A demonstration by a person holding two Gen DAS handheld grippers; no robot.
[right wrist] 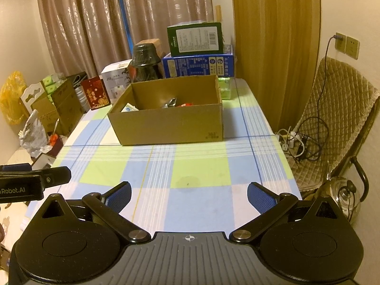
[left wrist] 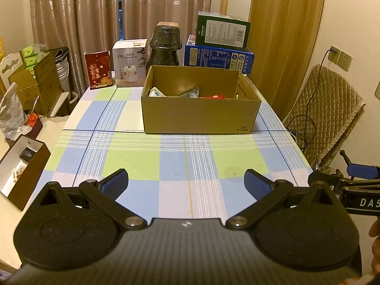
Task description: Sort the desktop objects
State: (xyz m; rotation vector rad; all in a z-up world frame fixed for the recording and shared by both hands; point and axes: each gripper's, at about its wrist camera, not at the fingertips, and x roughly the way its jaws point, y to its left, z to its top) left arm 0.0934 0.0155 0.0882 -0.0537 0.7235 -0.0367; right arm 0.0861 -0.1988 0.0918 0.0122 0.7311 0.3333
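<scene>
Cardboard box (left wrist: 200,116) holds packets, perhaps snacks; only right view shows kettle (right wrist: 342,193); both grippers' jaws wide.

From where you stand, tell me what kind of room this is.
Probably a lived-in home room, maybe a dining area used for storage. A checked cloth covers the table, long curtains hang behind it, a padded chair stands beside it, and household boxes crowd the floor.

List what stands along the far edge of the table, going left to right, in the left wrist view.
red greeting box → white humidifier box → dark wrapped jar → blue carton, with the green box on top of it.
</scene>
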